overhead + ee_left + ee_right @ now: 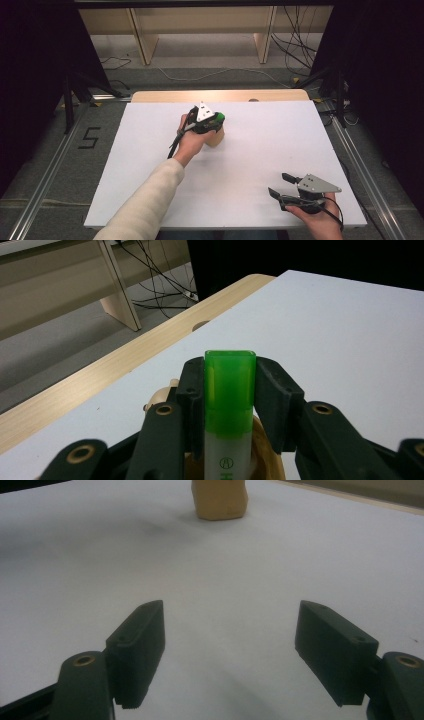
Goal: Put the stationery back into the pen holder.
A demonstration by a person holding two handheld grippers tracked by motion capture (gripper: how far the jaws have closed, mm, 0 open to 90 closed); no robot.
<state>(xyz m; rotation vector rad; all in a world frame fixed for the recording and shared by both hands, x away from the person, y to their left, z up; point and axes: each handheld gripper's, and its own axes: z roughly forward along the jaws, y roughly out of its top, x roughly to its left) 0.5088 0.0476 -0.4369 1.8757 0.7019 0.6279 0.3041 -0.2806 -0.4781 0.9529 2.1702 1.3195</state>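
My left gripper is shut on a green highlighter with a translucent green cap and a white barrel. It holds the pen over a tan wooden holder near the middle of the white board; the holder's rim shows under the jaws. In the right gripper view the same tan wooden holder stands far ahead. My right gripper rests open near the board's front right corner, nothing between its fingers.
The white board lies on a light wooden table whose far edge shows a small notch. Beyond it are wooden furniture legs and loose cables on the floor. Metal rails run along both sides.
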